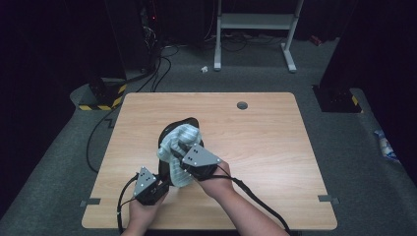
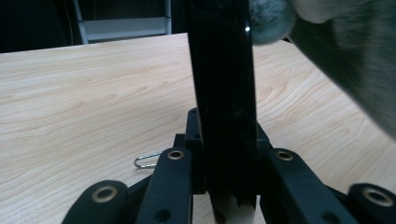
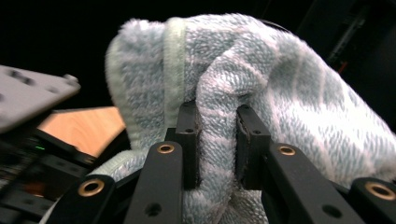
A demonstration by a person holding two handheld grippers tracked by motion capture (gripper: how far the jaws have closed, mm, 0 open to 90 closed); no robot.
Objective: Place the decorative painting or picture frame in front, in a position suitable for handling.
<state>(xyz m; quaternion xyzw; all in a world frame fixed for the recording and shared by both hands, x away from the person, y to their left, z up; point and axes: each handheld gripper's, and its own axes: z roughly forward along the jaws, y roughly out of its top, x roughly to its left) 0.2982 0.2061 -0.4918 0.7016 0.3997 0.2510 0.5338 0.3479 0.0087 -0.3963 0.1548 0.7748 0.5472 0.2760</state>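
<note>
A light blue and white striped towel (image 1: pixel 184 137) hangs over a tall black glossy object (image 1: pixel 189 121) held above the middle of the wooden table (image 1: pixel 265 147). My right gripper (image 1: pixel 178 150) is shut on a fold of the towel (image 3: pixel 289 93), and the fabric is pinched between the jaws of the right gripper (image 3: pixel 218 140). My left gripper (image 1: pixel 163 179) sits just below and to the left, shut on the lower end of the black object (image 2: pixel 224 93), which rises straight up between the jaws of the left gripper (image 2: pixel 225 126). The towel (image 2: pixel 355 60) looms blurred at the upper right.
A small metal wire clip (image 2: pixel 145 160) lies on the table beside my left gripper. A grey grommet hole (image 1: pixel 242 104) sits near the table's far edge. Beyond the table stand a white frame (image 1: pixel 255 22), floor cables and a yellow-black striped base (image 1: pixel 103 96).
</note>
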